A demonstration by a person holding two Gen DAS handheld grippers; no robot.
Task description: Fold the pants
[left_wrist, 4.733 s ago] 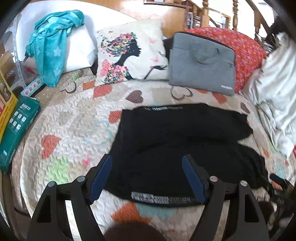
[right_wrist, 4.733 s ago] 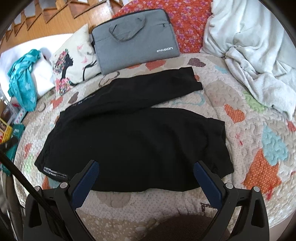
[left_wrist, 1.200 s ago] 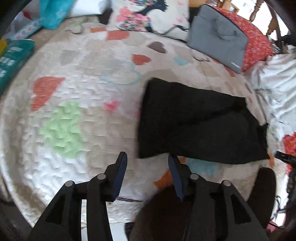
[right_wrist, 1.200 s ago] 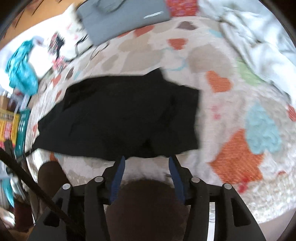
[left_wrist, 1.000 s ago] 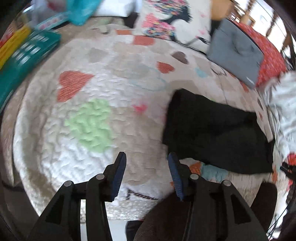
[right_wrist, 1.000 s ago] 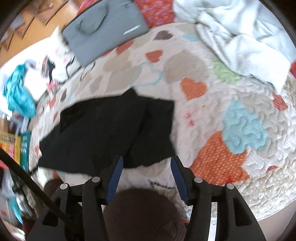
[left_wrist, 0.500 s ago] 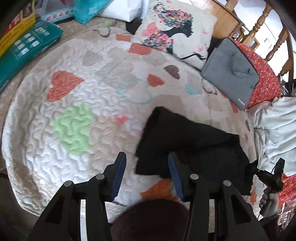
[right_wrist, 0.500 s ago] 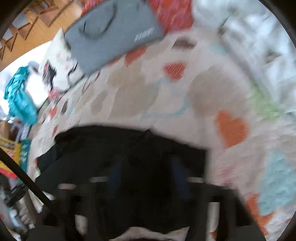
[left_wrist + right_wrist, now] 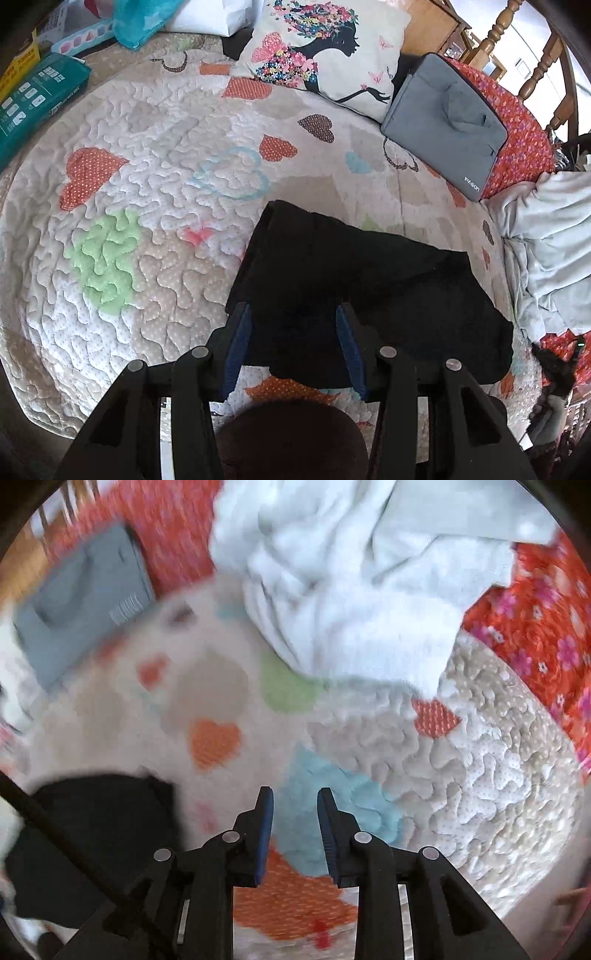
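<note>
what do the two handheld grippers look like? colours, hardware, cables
Both match. The left gripper has a black plastic frame, blue pads lining the inner fingers and round silver fasteners along its linkage. The right gripper has the same build. A dark strap or cable crosses the right view's lower left. No sleeves visible.

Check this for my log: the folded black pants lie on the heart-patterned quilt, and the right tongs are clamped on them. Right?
Not quite. The pants do lie folded on the quilt, but the right tongs hold nothing: the right wrist view shows them slightly open over bare quilt, with the pants off to their left.
</note>
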